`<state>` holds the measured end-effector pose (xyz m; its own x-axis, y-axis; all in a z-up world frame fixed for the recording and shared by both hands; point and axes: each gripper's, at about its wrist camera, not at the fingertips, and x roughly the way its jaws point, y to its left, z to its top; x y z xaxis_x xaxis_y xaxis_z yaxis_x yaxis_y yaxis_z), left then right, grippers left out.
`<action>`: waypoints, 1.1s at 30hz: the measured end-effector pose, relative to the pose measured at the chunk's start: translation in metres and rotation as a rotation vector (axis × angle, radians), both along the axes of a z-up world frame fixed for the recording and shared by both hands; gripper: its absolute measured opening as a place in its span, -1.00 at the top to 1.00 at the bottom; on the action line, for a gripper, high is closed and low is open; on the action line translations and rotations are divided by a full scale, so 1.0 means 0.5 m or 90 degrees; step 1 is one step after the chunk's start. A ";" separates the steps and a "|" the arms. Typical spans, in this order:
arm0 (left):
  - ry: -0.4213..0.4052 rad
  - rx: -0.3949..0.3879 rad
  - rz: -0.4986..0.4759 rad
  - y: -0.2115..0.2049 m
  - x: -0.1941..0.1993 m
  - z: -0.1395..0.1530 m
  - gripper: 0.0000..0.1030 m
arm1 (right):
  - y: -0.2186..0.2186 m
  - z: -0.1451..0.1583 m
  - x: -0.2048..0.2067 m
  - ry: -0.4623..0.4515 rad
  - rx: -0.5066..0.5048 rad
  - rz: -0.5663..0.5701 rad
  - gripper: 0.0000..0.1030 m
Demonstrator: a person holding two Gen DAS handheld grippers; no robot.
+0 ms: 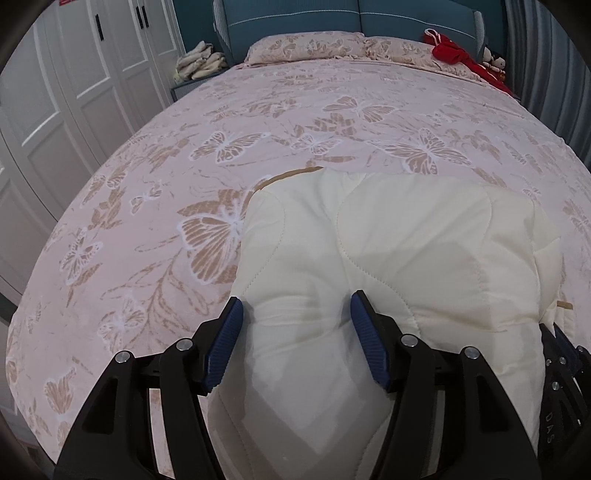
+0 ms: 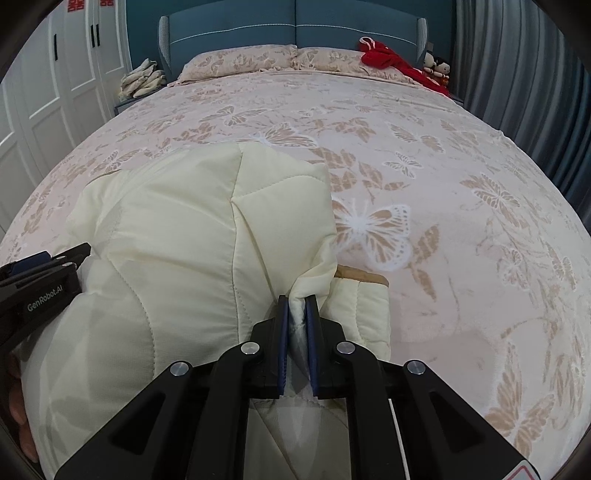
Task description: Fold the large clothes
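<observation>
A cream quilted jacket [image 1: 406, 251] with tan trim lies bunched on the pink butterfly bedspread [image 1: 184, 155], near the bed's front edge. My left gripper [image 1: 295, 306] is open, its blue pads [image 1: 227, 339] either side of a puffed fold of the jacket. In the right wrist view the jacket [image 2: 177, 236] fills the lower left. My right gripper [image 2: 298, 306] is shut on a pinched edge of the jacket. The left gripper [image 2: 48, 266] shows at that view's left edge; the right gripper's body [image 1: 561, 362] shows at the left wrist view's right edge.
Two patterned pillows [image 2: 240, 61] lie against a blue headboard [image 2: 295, 29]. A red garment [image 2: 395, 61] and dolls [image 2: 437, 66] sit at the far right. Folded pale cloth [image 2: 142, 79] is on a bedside table. White wardrobe doors [image 1: 74, 74] stand left, grey curtains [image 2: 524, 74] right.
</observation>
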<state>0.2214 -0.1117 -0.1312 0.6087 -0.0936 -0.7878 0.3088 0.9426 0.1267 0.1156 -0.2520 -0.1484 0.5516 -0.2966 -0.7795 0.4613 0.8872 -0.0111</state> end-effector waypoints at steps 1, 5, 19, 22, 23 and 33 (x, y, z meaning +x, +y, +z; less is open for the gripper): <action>-0.005 0.002 0.001 0.000 -0.002 -0.001 -0.14 | -0.001 -0.001 -0.001 -0.002 0.002 0.000 0.82; -0.018 0.006 0.004 -0.002 -0.005 -0.006 -0.14 | -0.003 -0.005 -0.004 -0.011 0.009 0.000 0.82; 0.038 -0.113 0.050 0.102 -0.020 0.048 -0.73 | -0.021 0.051 -0.060 -0.064 0.075 -0.033 0.27; 0.096 -0.180 0.046 0.160 -0.048 0.053 -0.79 | -0.029 0.080 -0.124 -0.085 0.133 -0.049 -0.06; 0.130 -0.206 0.043 0.182 -0.059 0.046 -0.79 | -0.028 0.083 -0.150 -0.074 0.143 -0.050 -0.10; 0.376 -0.419 0.025 0.254 -0.100 -0.052 -0.91 | -0.026 0.012 -0.218 -0.028 0.375 -0.061 -0.43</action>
